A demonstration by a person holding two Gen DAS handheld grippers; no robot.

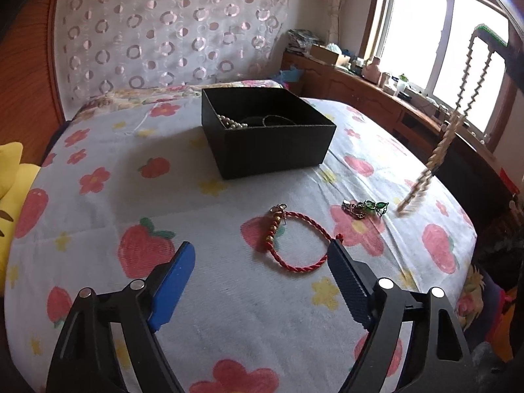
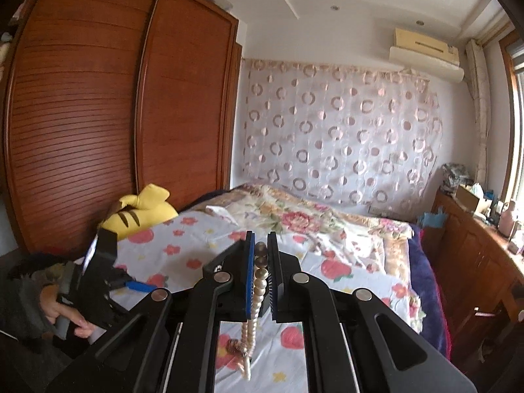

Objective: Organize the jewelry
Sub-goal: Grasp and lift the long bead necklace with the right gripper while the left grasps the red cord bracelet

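My right claw [image 2: 261, 255] pinches the long cream pearl strand [image 1: 458, 121], hanging vertical; open black cardboard box [image 1: 268, 131] lies far-left; my left claw [image 1: 262, 275] gapes empty.

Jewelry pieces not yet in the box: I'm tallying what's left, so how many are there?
3. A red cord bracelet and a green-stone chain lie on the bedsheet; a pearl strand hangs from the right gripper. The black box already holds some, partly hidden.
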